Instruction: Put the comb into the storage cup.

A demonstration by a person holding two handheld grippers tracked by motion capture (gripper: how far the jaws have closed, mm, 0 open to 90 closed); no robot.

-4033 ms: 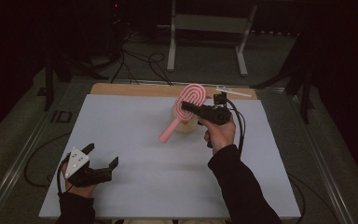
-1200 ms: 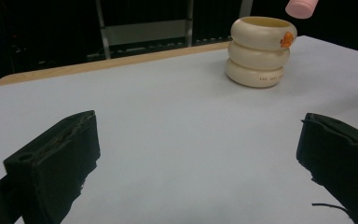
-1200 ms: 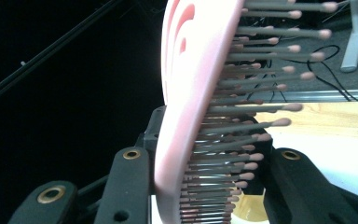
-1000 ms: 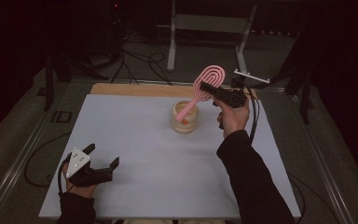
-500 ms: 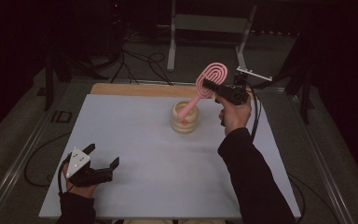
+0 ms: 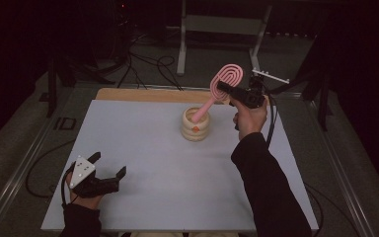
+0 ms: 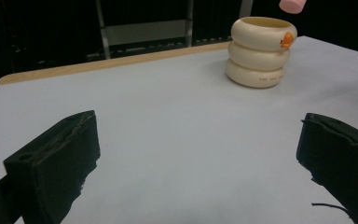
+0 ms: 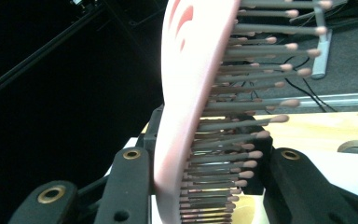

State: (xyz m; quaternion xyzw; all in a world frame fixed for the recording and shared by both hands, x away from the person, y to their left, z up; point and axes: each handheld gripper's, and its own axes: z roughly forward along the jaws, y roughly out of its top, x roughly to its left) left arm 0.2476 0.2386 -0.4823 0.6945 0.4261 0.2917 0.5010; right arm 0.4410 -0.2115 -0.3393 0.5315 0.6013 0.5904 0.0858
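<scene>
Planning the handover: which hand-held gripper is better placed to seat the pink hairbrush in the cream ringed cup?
Right hand-held gripper: it grips the pink plastic hairbrush, handle tip at the cream ringed cup. Left sits open, far off.

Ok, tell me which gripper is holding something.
The right gripper, up over the table's far side: its jaws are clamped on the pink brush, whose handle dips into the cream cup. The left gripper sits open near the front edge.
</scene>
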